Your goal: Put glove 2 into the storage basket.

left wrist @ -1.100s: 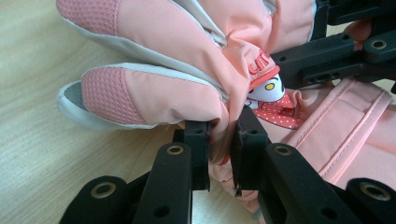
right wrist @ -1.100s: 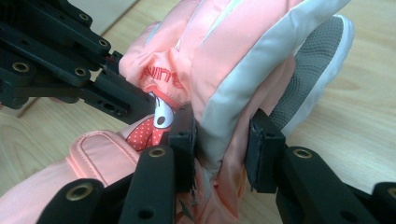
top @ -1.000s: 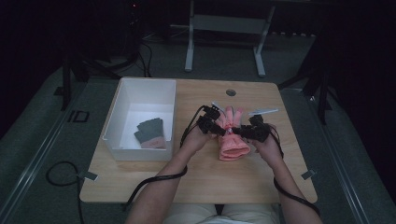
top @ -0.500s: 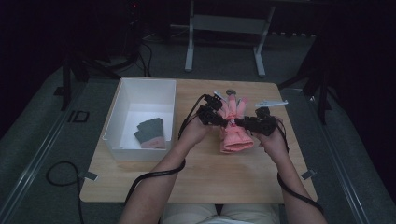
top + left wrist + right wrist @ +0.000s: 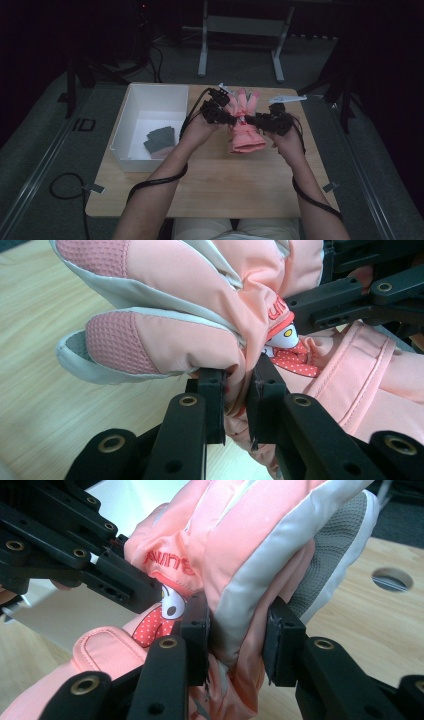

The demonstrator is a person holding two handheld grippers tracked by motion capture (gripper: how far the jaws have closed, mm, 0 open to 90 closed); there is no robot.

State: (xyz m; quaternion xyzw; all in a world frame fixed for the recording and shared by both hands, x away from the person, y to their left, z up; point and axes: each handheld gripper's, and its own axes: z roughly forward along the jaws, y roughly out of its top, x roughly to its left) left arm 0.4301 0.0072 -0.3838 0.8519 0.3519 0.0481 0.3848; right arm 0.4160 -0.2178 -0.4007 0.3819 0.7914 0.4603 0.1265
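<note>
From the high view both grippers are holding the pink glove point(image 5: 245, 127) above the bench point(image 5: 210, 185) beside the white bin point(image 5: 131, 117), while in the left gripper view the left gripper point(image 5: 235, 390) is pinching only a thin fold, and in the right gripper view the right gripper point(image 5: 239, 630) is clamping a padded edge, so either could be slipping free.

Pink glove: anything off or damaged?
Nothing looks damaged. The pink glove is bunched where the left gripper and right gripper pinch it above the table.

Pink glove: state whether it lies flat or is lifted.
Lifted: the pink glove hangs pinched between the left gripper and right gripper, fingers up.
</note>
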